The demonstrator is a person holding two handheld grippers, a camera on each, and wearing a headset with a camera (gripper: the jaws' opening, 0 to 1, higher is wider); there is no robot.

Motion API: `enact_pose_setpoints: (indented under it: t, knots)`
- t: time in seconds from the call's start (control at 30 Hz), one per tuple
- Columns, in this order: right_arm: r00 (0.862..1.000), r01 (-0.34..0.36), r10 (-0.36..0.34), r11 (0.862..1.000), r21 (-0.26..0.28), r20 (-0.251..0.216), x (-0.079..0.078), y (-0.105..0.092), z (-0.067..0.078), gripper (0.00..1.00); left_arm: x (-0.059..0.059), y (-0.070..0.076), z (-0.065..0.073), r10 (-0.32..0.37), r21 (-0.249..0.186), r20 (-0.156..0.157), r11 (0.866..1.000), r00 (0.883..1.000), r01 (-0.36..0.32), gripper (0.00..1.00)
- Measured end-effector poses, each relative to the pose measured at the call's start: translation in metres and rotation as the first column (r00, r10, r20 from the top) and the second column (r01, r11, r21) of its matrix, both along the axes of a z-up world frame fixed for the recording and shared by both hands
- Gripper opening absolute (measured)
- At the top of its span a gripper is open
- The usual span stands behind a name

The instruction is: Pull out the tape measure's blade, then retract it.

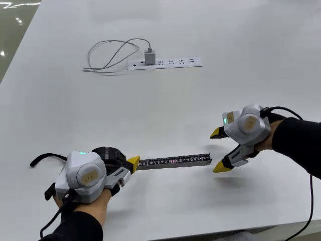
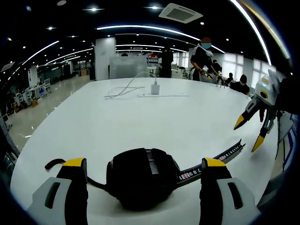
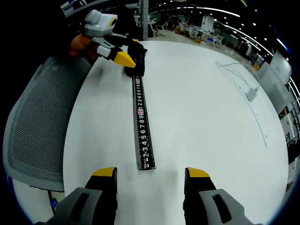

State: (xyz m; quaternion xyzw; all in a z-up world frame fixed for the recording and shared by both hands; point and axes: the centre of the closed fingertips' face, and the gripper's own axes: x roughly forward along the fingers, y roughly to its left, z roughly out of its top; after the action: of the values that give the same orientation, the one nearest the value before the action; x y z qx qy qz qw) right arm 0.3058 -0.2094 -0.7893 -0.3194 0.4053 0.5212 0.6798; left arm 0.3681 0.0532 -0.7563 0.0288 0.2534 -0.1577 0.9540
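Black tape-measure case [image 2: 140, 180] sits on the desk [image 1: 200, 30] between the wide left tongs [image 2: 144, 162]; its blade [image 3: 142, 126] lies extended, clear of the wide right tongs [image 3: 150, 171]. Unguided, it may snap back, jolting the ungripped case.

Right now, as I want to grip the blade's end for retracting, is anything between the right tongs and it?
Nothing visible. The open right tongs face the blade's end across bare table.

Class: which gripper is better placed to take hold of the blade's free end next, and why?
Right. The right gripper is open, and the blade's free end lies on the table just ahead of its jaws. The left gripper straddles the tape measure case at the blade's other end.
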Motion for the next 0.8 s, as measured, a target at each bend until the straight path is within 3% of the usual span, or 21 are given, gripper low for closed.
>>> enact_pose_setpoints:
  t: [0.5, 0.8]
  knots:
    - [0.999, -0.038, 0.038, 0.999, -0.016, -0.002, 0.001, 0.008, -0.007, 0.25, 0.0, -0.001, -0.002, 0.002, -0.009, -0.007, 1.0, 1.0, -0.002, 0.99]
    - [0.999, -0.045, 0.045, 0.999, -0.024, -0.008, -0.001, 0.01, -0.011, 0.19, 0.001, -0.001, -0.002, -0.001, -0.006, 0.003, 1.0, 1.0, 0.001, 0.99]
